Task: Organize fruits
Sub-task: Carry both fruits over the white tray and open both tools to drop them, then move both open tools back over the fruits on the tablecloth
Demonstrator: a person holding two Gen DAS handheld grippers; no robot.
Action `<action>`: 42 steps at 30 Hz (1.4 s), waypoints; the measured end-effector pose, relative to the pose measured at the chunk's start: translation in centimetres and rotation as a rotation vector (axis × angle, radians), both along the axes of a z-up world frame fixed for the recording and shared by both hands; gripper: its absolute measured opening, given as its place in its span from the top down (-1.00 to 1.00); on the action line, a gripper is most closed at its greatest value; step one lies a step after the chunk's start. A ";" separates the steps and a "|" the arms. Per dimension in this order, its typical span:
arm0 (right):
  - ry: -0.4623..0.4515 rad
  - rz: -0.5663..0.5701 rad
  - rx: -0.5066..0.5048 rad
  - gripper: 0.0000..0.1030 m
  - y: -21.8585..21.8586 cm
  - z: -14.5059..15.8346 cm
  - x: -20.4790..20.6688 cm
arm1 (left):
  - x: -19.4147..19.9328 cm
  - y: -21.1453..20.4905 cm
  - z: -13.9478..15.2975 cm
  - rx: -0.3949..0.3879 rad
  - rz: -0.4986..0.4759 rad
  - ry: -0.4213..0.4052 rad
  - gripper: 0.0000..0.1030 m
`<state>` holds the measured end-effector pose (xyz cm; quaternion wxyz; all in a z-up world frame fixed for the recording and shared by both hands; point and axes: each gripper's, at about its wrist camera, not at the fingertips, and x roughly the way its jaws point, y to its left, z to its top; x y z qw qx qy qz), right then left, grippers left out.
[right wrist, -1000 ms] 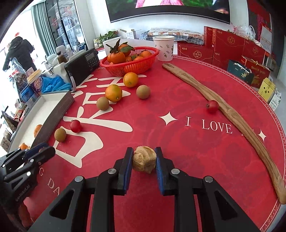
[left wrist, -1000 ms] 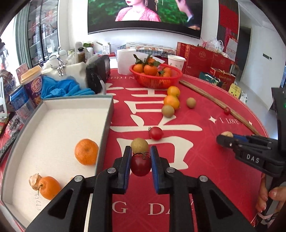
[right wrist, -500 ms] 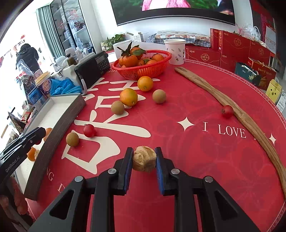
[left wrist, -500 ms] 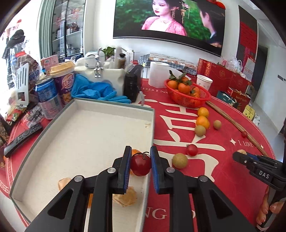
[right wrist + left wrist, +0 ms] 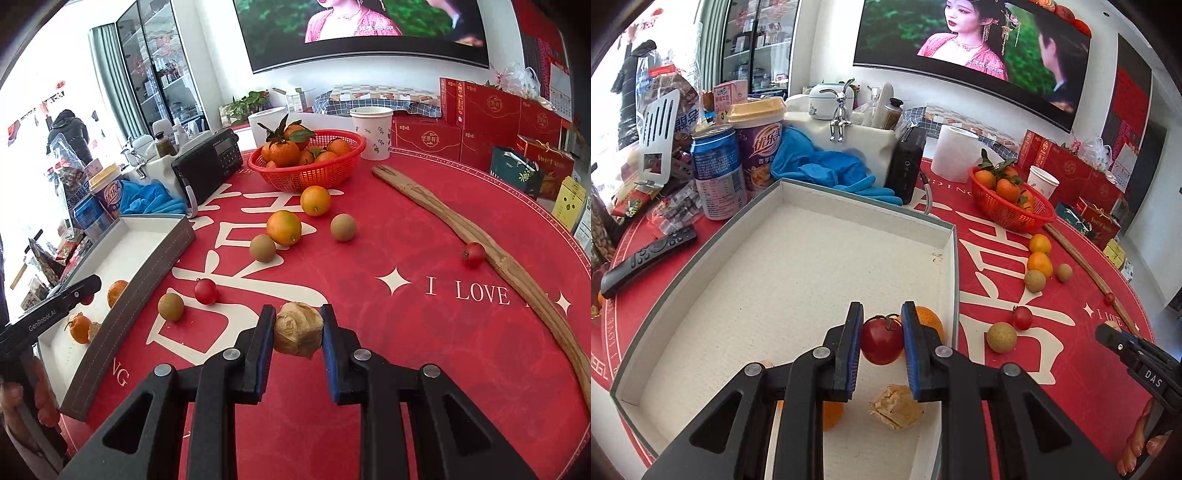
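Left gripper [image 5: 882, 341]: clenched on a glossy red tomato [image 5: 881, 341], held over the white tray [image 5: 798, 266] near its right wall; an orange [image 5: 929, 321] and a papery husked fruit [image 5: 895, 406] lie beneath. Right gripper [image 5: 298, 328]: clamped on a tan husked fruit [image 5: 297, 328] above the red tabletop [image 5: 424, 350]. Only the right view shows the tray's leafy-stemmed mandarin [image 5: 79, 328]. Woven red basket [image 5: 306, 173] at far edge.

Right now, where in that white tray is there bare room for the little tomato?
The tray's far half, toward the blue gloves, is bare. The near end is crowded: an orange, a papery husked fruit and another orange under the left gripper holding the tomato.
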<state>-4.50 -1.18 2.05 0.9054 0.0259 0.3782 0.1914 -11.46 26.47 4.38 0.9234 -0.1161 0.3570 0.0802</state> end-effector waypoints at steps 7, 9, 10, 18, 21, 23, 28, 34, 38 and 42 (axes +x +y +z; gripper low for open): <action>0.026 0.025 0.020 0.51 1.1 0.1 0.3 | -0.4 1.2 0.4 0.021 0.037 -0.001 0.55; 0.029 0.047 0.024 0.51 2.2 0.5 0.2 | -0.3 1.6 0.1 0.028 0.050 0.014 0.55; 0.024 0.062 0.022 0.51 3.0 0.8 0.2 | -0.2 1.9 -0.1 0.029 0.056 0.023 0.55; 0.046 0.235 0.027 0.51 12.1 2.0 0.9 | -0.3 3.7 -1.0 0.033 0.110 0.068 0.54; 0.066 0.292 0.033 0.51 15.3 2.2 1.2 | -0.5 4.0 -1.0 0.028 0.120 0.067 0.54; 0.083 0.316 0.040 0.51 17.1 2.1 1.5 | -0.6 4.3 -1.0 0.022 0.133 0.065 0.54; 0.130 0.346 0.042 0.51 20.2 1.2 2.4 | -1.0 5.5 -1.1 -0.026 0.183 0.064 0.53; 0.173 0.362 0.047 0.51 22.0 0.2 3.4 | -1.5 6.3 -0.9 -0.050 0.233 0.064 -0.22; 0.228 0.363 0.158 -0.45 21.4 0.3 4.4 | -2.3 6.7 -0.2 -0.056 0.265 0.002 -0.65; 0.209 0.414 0.325 -1.00 20.0 2.1 4.3 | -2.3 6.3 -0.1 -0.046 0.250 -0.003 -0.65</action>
